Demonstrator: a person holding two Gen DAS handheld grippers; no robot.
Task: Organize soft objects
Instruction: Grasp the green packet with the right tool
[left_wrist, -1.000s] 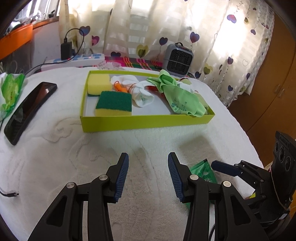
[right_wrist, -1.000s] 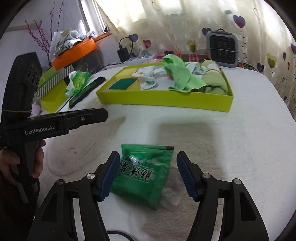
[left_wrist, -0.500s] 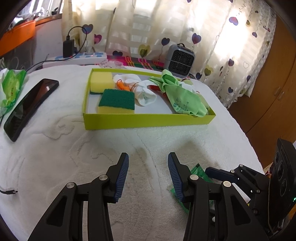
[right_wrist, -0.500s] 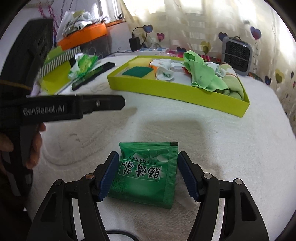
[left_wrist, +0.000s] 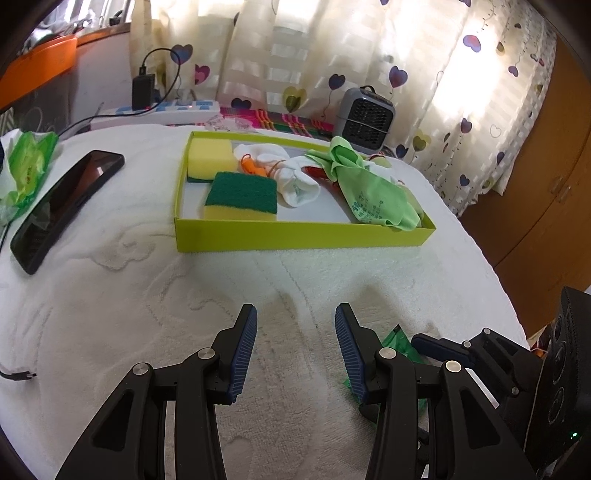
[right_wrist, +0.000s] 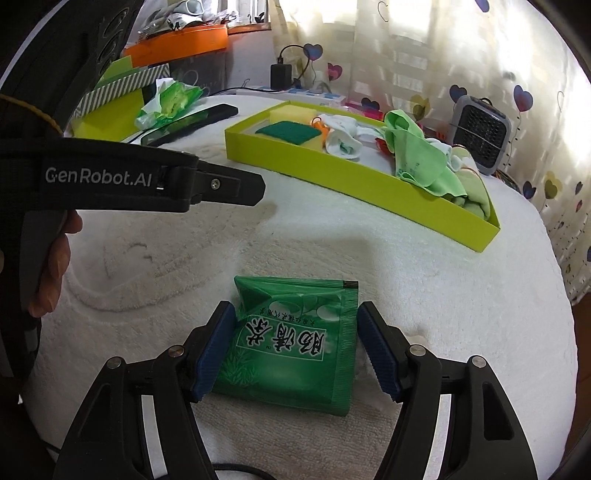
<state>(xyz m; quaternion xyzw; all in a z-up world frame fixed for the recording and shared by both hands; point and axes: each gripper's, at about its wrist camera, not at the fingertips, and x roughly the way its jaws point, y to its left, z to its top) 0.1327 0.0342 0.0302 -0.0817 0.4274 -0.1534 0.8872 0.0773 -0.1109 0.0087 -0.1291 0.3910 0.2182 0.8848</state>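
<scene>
Left gripper (left_wrist: 293, 349) first, from its own wrist cam: jaws about half apart, nothing between them, just hovering over the white towel-covered table (left_wrist: 110, 295) on the near side of the lime-green tray (left_wrist: 303, 236). It hasn't budged over the last second. The tray already has two yellow-green sponges (left_wrist: 242, 195), a white sock (left_wrist: 295, 181) and a light green cloth (left_wrist: 373, 192) in it. Off to the right, well short of the tray, a corner of the green sachet (left_wrist: 397, 341) peeks out beside the right gripper (left_wrist: 439, 349).

Right wrist cam: the right gripper (right_wrist: 295, 354) has its jaws spread wide, straddling the green sachet (right_wrist: 291, 347), which lies flat on the towel well in front of the tray (right_wrist: 369, 192). The left pad looks like it's touching the packet's edge; the right pad is still clear, so no grip yet.

What changed: a second ago the sachet sat skewed and off-center between the fingers. Now the gripper has rolled and slid in, so the packet is squared up. My read is it's lined up to pinch, then carry it to the tray.
</scene>
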